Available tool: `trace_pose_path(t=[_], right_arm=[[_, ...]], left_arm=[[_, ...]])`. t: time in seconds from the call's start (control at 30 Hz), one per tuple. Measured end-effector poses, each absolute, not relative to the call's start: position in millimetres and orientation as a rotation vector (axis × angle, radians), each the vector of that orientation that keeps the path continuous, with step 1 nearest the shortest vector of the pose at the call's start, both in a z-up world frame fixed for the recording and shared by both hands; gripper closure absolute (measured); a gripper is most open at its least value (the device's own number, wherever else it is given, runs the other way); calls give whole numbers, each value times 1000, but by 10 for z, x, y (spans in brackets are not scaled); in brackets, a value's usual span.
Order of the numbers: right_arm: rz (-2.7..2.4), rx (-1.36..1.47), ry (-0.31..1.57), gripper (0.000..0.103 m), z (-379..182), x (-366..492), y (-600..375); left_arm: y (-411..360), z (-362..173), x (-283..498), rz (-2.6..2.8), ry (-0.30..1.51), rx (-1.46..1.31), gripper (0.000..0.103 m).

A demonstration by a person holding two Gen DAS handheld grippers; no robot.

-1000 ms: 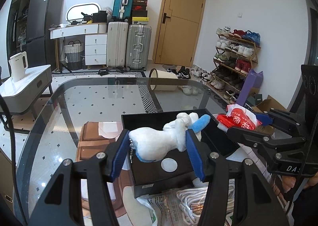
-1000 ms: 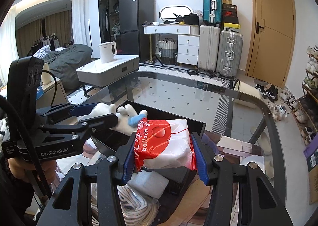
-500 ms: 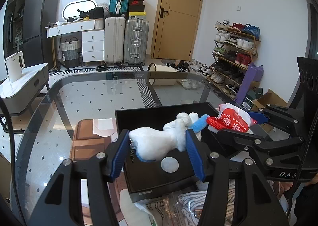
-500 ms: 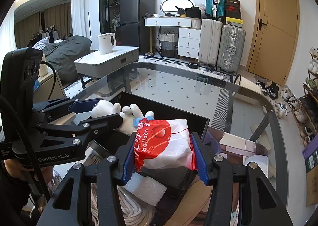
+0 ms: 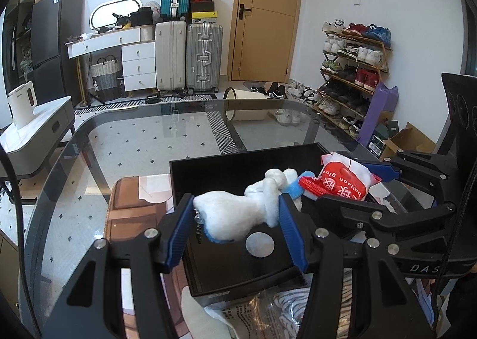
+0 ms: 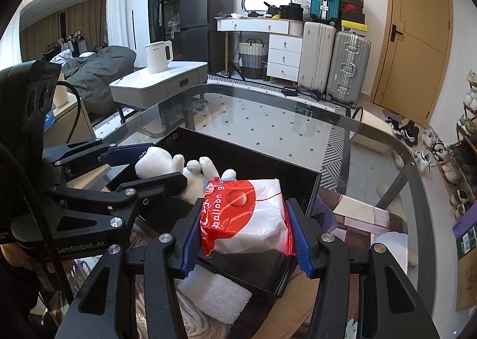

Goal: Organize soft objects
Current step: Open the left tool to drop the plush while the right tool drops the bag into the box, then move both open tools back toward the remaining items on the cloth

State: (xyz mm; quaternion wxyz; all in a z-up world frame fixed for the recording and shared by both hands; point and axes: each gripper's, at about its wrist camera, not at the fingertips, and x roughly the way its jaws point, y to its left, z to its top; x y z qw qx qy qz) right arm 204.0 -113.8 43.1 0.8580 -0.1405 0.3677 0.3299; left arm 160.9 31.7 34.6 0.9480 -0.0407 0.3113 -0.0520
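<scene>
Plush toy (image 5: 238, 214) clamped in left tool (image 5: 235, 231), packet (image 6: 247, 217) clamped in right tool (image 6: 244, 237), over black tray (image 5: 214, 172)

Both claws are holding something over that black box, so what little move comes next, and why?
Probably lower both a touch and let go: the left gripper clamps the white plush toy and the right gripper clamps the red-and-white plastic packet, both hanging above the black tray.

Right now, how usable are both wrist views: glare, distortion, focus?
Left wrist view: strong fisheye bend and dark corners; the glass table mirrors the room but does not wash out; the white plush toy in the left tool is sharp. Right wrist view: same bend, bright ceiling strip upper left; print on the red and white bag in the right tool is readable.
</scene>
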Motion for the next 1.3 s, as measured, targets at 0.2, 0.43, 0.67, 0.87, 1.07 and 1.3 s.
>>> trace_pose_path(t=[0.2,0.43,0.67,0.87,1.07,1.3], right_arm=[[685,-302,774,44,398,2076,-1143],[685,-291,726,19,477,2037,-1222],[650,-234,704,1,607,1921,-1455],[618,-167,711,1,683,1717,-1705],[589,-155,709,1,721,1423,-1858],[586,-132,720,1,717,1138,-2013]], left_arm=[[298,342,1635,-107,638,-76,46],[346,376,1612,-139,642,-113,40],[356,510,1399,-128,596,-114,3],[452,549,1183,-80,588,-155,0],[434,556,888,-69,571,-135,0],[442,563,636,-81,570,-139,0]])
